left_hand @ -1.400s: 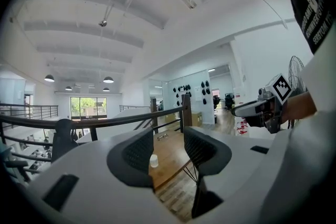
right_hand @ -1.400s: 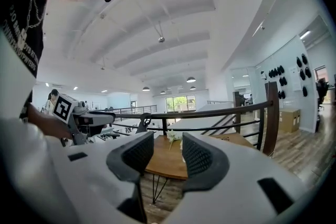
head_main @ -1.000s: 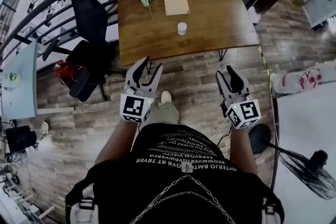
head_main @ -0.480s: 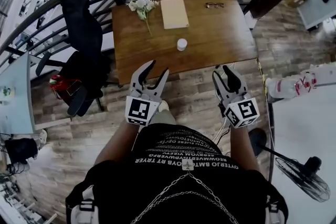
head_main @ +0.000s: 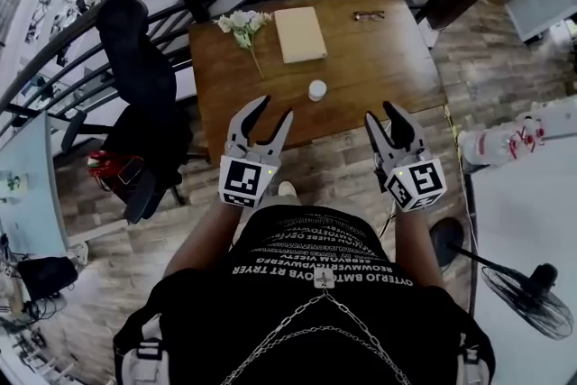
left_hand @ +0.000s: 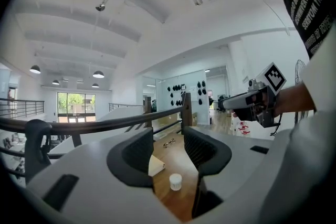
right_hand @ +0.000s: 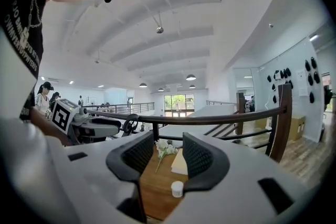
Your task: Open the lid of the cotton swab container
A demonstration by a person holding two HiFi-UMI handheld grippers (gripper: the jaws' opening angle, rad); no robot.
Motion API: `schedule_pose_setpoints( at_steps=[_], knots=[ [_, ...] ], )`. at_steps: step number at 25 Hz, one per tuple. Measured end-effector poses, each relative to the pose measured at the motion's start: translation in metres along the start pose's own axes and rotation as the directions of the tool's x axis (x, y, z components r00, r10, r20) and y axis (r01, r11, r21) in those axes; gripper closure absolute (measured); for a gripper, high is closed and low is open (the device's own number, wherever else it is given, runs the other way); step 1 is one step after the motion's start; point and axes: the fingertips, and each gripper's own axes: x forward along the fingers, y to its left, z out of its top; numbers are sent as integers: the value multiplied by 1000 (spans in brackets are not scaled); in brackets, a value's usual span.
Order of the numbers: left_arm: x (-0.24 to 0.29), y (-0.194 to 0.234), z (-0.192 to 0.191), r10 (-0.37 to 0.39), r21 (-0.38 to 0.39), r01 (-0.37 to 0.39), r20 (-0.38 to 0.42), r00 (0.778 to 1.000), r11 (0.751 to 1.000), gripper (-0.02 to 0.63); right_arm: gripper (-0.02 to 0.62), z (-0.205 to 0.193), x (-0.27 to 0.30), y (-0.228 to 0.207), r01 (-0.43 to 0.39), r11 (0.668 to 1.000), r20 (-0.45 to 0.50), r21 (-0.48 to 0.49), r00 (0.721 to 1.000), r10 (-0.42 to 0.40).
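Tabletop (head_main: 379,59) is closer now, you've walked up; left gripper (head_main: 275,108) and right gripper (head_main: 380,111) hover short, fingers (left_hand: 131,156) released, container (head_main: 317,89) untouched.

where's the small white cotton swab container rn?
Head view: the small white round cotton swab container stands near the middle of the brown wooden table, nearer than the tan notebook, ahead of the left gripper and right gripper.

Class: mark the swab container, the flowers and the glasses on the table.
swab container (head_main: 317,89), head view, its white top.
flowers (head_main: 240,22), head view, the white blooms.
glasses (head_main: 368,15), head view, the bridge between the lenses.
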Motion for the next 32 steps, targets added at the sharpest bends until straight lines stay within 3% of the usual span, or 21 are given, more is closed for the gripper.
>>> schedule_pose_setpoints(
  at_steps=[9,21,32],
  knots=[
    [18,-7,-41,-27,-35,24,-74,997,999,420,434,-18,13,-5,-8,1000,-33,18,999,9],
    [70,-14,-104,-63,-91,49,-161,985,995,408,434,-52,53,-33,-76,994,-92,74,992,83],
    [144,-24,-198,-57,-125,31,-216,975,992,368,434,-77,74,-74,-105,990,-162,90,980,119]
  ],
)
